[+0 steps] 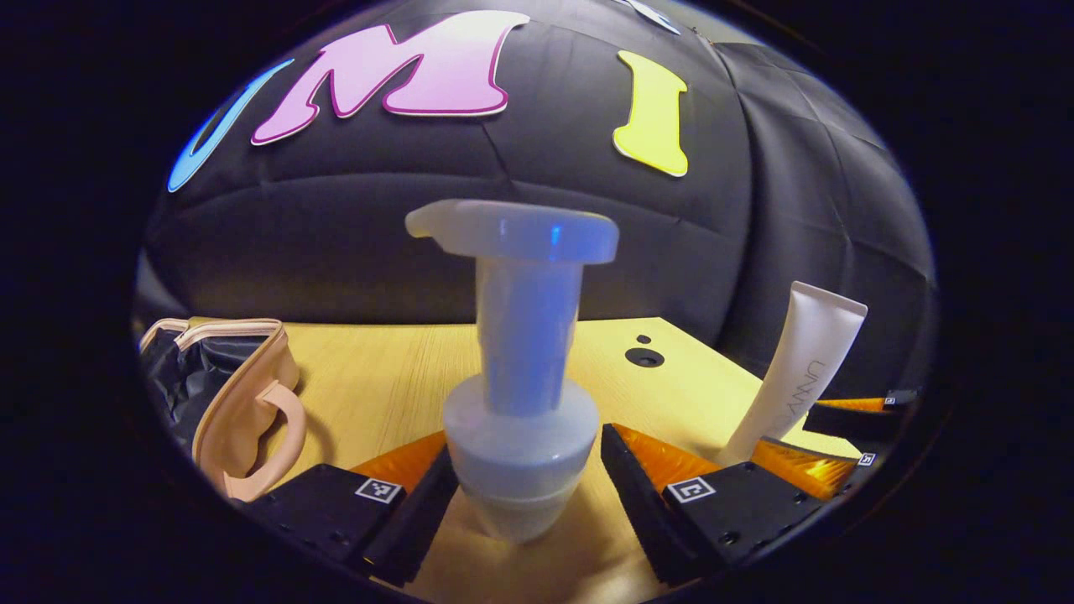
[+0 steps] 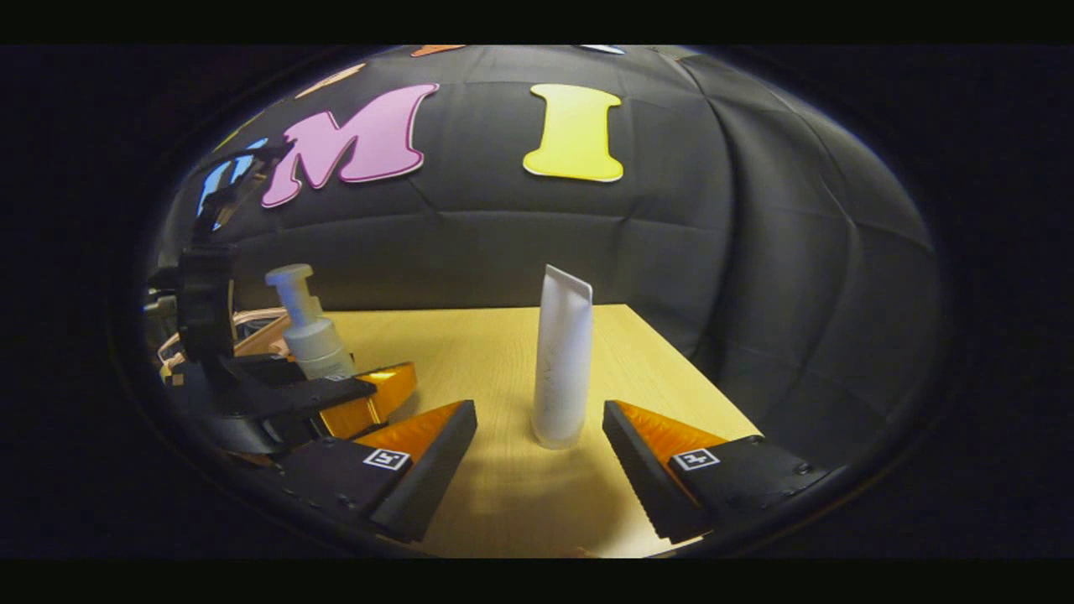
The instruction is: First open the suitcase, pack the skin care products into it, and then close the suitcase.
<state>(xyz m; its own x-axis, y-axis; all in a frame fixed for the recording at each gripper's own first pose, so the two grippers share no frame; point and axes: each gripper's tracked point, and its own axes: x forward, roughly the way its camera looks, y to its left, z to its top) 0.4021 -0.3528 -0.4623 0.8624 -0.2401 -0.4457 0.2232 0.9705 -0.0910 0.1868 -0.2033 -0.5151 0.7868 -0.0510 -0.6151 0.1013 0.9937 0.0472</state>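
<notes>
Both sets of jaws stand open. The left gripper (image 1: 529,495) straddles the pump bottle (image 1: 520,369) at centre frame in the left gripper view; its left finger looks to touch the bottle's shoulder, while a gap shows on the right, so nothing is clamped yet. At the left edge lies the suitcase (image 1: 243,403), a soft peach case with its lid open. In the right gripper view, the right gripper (image 2: 541,470) frames the white tube (image 2: 562,361), upright on the table (image 2: 470,352), its fingers well clear of it. The bottle seems rigid, smooth and top-heavy, best gripped on the wide collar below the pump; the tube probably squashes, so its firmer cap end suits better.
</notes>
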